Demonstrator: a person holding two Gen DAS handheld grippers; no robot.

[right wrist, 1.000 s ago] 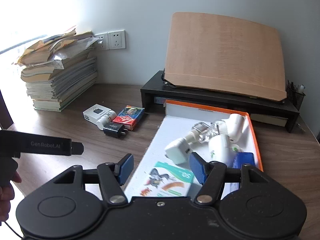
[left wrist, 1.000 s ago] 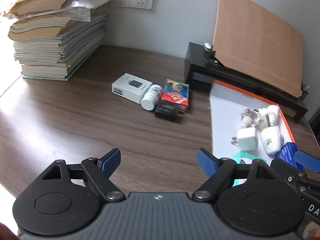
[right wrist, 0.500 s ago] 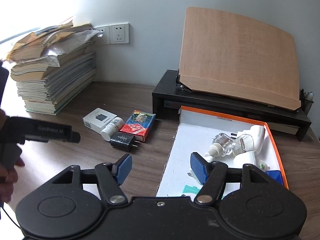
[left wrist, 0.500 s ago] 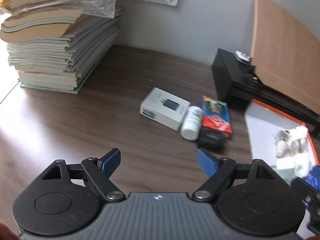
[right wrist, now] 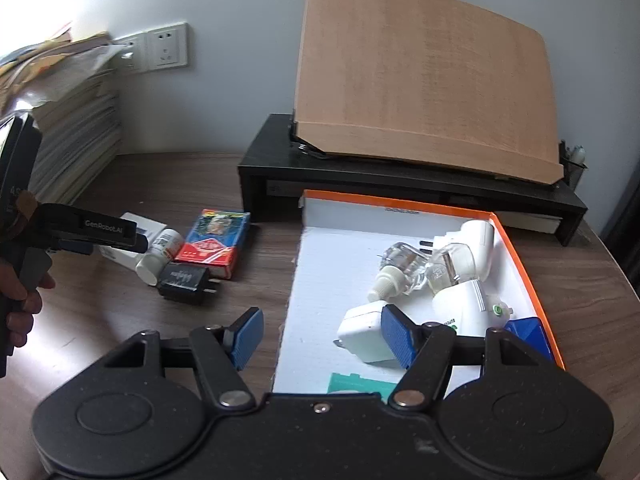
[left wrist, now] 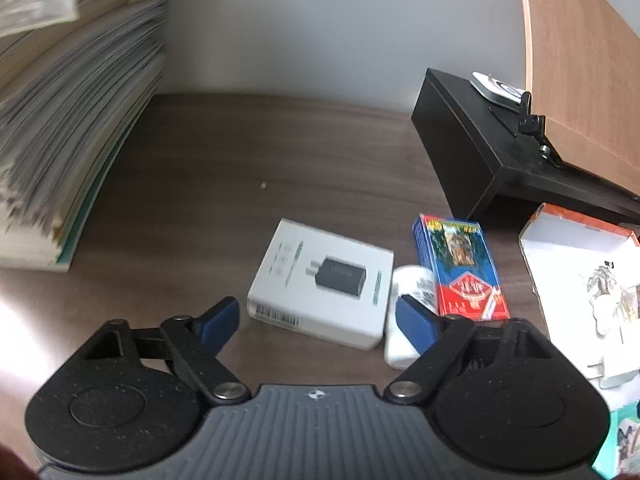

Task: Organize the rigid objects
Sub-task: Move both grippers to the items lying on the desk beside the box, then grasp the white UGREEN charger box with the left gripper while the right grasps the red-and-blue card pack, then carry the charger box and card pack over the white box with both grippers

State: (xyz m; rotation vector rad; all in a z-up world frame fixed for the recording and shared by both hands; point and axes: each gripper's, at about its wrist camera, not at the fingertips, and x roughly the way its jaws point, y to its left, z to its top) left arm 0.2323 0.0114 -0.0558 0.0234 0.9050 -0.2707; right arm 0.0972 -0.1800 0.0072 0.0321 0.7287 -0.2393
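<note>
My left gripper is open, its fingers straddling the near end of a white charger box lying on the dark wood table. A white pill bottle lies beside the box's right side, then a red-and-blue card box. In the right wrist view the card box, the bottle and a black charger lie left of the orange-rimmed white tray, which holds plugs and refill bottles. My right gripper is open and empty over the tray's near left edge.
A tall paper stack stands at the left. A black monitor riser with a tilted wooden board stands at the back. Wall sockets sit behind. The left gripper's body hovers over the white box.
My left gripper has moved forward and down to the white charger box, now between its fingers. My right gripper has shifted left and forward along the tray's left edge.
</note>
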